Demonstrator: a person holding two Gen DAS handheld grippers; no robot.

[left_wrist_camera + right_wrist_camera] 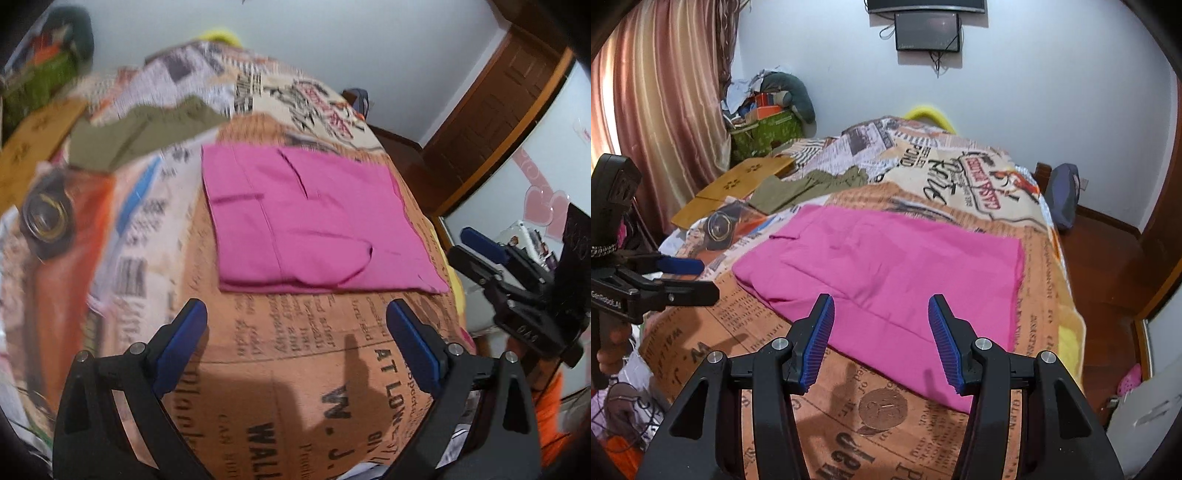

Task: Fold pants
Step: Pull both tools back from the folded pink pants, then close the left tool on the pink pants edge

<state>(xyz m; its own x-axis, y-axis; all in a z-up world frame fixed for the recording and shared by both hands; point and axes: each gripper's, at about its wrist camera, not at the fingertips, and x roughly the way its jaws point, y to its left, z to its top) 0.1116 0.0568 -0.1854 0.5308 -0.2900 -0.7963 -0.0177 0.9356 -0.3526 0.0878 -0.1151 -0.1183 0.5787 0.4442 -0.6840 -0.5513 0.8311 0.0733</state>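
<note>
Left gripper (295,332) spread wide, empty, hovering above newspaper-print blanket (295,387) just short of folded pink pants (306,221); right gripper (881,336) likewise parted over near edge. Should pinch both near corners evenly, fold away flat.

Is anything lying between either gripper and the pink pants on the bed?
Nothing visible. Both the left gripper and right gripper are open and empty, with only bare newspaper-print blanket between them and the folded pink pants. The olive garment lies beyond the pants, out of the way.
</note>
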